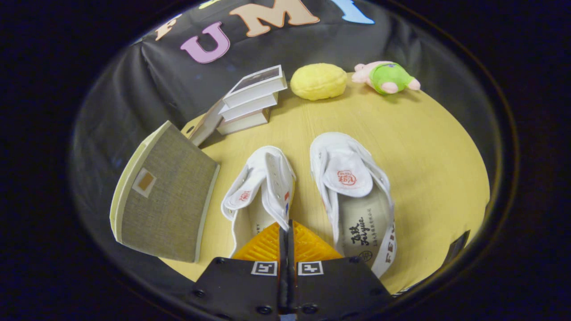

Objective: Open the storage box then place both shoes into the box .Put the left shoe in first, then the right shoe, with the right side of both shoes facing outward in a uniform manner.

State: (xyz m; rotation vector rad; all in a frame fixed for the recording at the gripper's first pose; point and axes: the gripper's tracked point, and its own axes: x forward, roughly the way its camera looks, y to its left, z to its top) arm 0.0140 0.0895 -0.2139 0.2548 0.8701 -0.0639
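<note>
Two fingers of the gripper (287, 236) sit at the bottom centre of the frame, pressed together, with what looks like the inner wall of the left shoe (260, 196) caught in the seam between them. That pinch on the thin upper, near the heel end, seems a sensible hold: a soft canvas wall gives both pads something flat to bite, though whether the grip is firm enough to carry the shoe I cannot tell.

Just right of the fingers lies the right shoe (357, 200), sole down, opening up, toe pointing away, close beside its partner but not touching it. Both rest on the table (428, 147). Taking the left one first fits the order the task asks for.

At lower left of the frame stands the box (167, 203), near the left shoe. A grey fabric panel with a small tab faces the camera and leans; I judge this to be its lid or front flap, swung open, but the inside is hidden.

Beyond, in the upper middle, a stack of books (250, 102) sits, then a yellow plush (318, 81) and a pink and green plush (386, 77) at the table's far edge, well clear of the work.
</note>
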